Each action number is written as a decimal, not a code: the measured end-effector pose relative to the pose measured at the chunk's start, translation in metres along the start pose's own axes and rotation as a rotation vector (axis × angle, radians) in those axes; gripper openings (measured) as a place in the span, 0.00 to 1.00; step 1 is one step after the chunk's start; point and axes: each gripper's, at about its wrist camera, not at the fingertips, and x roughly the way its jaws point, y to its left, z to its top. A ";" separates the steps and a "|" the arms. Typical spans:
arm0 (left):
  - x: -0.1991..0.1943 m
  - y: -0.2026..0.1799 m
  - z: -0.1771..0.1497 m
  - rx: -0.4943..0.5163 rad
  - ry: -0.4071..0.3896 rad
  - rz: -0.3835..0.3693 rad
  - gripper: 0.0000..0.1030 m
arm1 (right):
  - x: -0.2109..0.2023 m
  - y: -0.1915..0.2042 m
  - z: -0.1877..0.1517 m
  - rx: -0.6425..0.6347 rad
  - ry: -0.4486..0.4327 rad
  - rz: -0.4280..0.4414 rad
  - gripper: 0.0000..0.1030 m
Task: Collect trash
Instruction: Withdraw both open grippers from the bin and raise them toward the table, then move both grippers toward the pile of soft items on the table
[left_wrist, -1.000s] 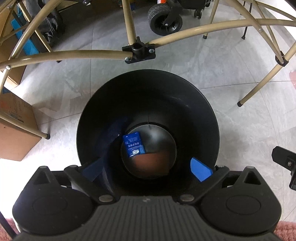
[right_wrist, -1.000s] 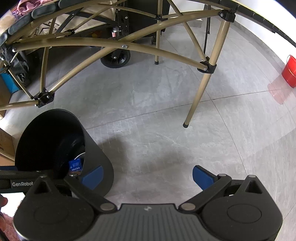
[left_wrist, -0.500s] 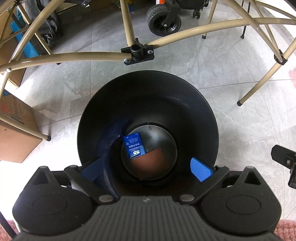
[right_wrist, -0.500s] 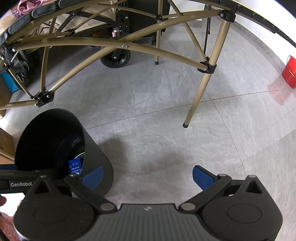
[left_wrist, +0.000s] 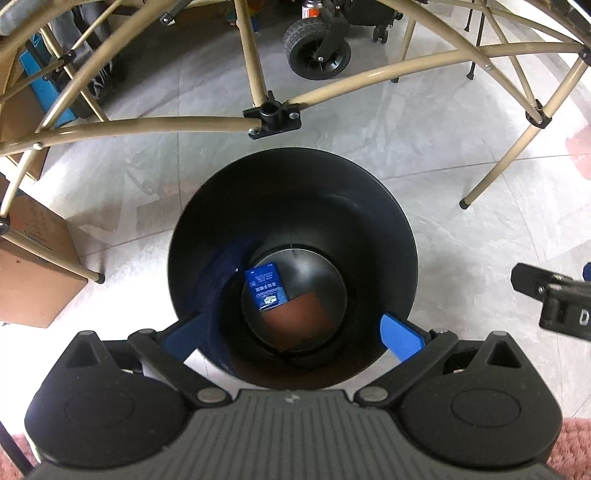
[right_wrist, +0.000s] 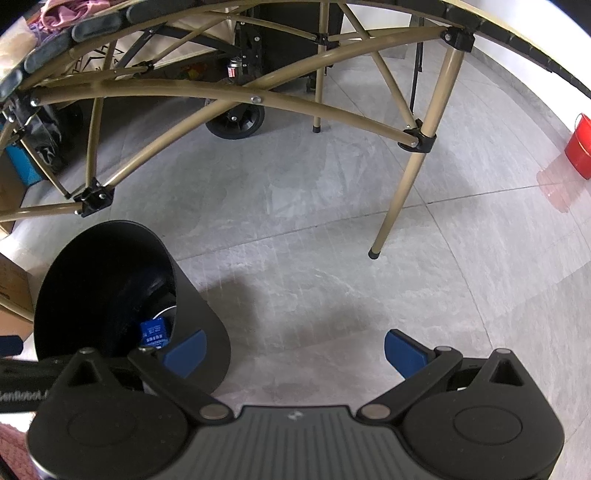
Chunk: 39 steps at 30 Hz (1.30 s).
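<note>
My left claw (left_wrist: 291, 336) hangs spread and empty over the black bin (left_wrist: 369, 206), the blue packet (left_wrist: 266, 287) lying at its bottom, my right claw (right_wrist: 293, 349) likewise spread over bare floor; a careless swing could tip the bin.

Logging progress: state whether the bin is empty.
Not empty. The bin holds a blue packet and a brown piece at its bottom.

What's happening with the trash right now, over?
Both tongs open, empty: left, right. Blue packet lies inside black bin. Nothing in the way.
</note>
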 end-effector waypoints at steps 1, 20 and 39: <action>-0.002 0.001 -0.001 -0.002 -0.003 0.000 1.00 | -0.001 0.001 0.000 -0.001 -0.002 0.002 1.00; -0.067 0.030 -0.024 -0.025 -0.101 0.063 1.00 | -0.057 0.038 -0.004 -0.073 -0.096 0.067 1.00; -0.145 0.056 -0.035 -0.071 -0.303 0.074 1.00 | -0.144 0.053 -0.012 -0.116 -0.302 0.122 1.00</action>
